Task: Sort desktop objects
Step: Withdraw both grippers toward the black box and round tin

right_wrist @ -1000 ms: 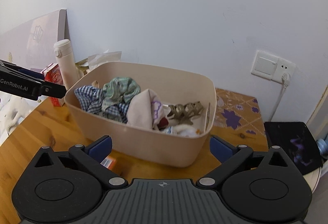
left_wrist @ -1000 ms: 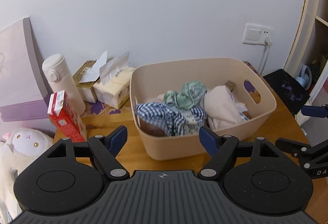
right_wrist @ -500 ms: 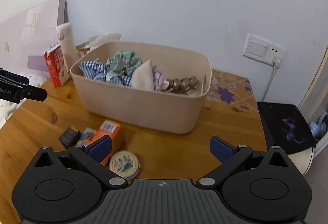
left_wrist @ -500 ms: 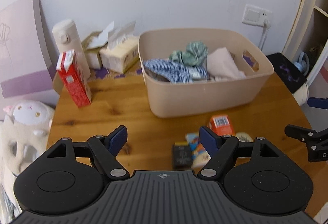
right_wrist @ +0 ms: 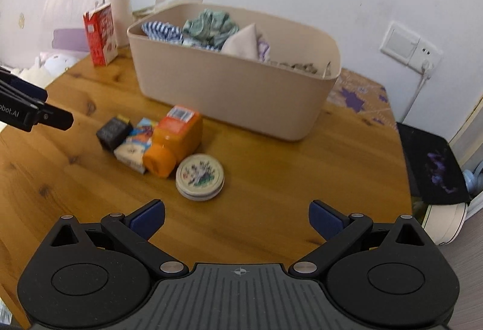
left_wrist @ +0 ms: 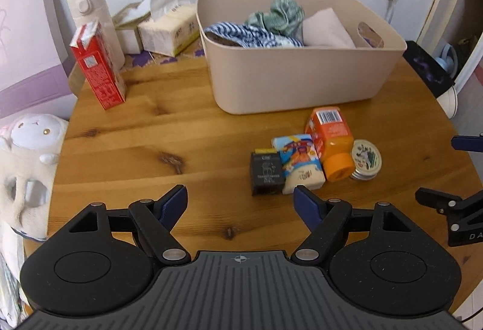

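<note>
Beyond both tongs, a round wooden table (left_wrist: 145,130) carries a beige plastic tub (left_wrist: 299,76) heaped with crumpled cloths, standing well ahead of the fingers. Between tub and tongs lies a touching row: an orange bottle on its side (right_wrist: 173,139), a small colourful packet (left_wrist: 300,164), a black box (left_wrist: 266,171) and a round flat tin (right_wrist: 199,176). The left gripper (left_wrist: 240,201) and right gripper (right_wrist: 237,216) both gape wide, holding nothing, above bare wood just short of that row.

Home bedroom: plush toy (left_wrist: 28,148), tissue packs (left_wrist: 169,28), clothes bin (left_wrist: 295,70).
</note>
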Available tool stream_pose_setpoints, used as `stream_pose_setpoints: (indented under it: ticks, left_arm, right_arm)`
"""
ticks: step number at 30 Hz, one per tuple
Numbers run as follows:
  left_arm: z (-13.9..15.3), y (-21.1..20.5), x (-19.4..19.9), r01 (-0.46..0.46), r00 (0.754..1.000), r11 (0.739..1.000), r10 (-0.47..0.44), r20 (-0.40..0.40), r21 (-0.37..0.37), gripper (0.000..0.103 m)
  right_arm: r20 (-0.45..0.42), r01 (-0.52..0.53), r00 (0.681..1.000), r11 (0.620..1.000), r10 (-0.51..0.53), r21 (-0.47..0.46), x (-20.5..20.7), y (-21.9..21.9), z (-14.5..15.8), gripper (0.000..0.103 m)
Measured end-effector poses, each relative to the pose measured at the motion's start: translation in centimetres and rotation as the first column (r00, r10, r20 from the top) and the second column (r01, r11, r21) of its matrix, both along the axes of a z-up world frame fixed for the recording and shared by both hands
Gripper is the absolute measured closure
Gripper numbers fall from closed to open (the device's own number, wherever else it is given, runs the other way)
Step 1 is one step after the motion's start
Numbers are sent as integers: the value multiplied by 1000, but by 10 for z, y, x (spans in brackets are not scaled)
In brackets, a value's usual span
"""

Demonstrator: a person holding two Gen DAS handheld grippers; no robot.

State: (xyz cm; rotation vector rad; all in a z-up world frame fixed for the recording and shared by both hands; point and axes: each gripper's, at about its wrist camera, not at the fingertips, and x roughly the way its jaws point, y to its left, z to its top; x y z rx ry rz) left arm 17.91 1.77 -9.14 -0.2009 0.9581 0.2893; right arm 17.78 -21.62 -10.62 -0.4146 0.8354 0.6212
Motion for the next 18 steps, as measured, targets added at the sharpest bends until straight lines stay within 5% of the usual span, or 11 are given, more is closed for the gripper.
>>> stream_pose_setpoints:
  ticks: [18]
  left_arm:
    - [-42, 2, 37, -60, 994, 997, 56, -91, -39, 25]
  right_arm:
    - [-96, -61, 994, 997, 56, -44, 31, 20, -48, 0]
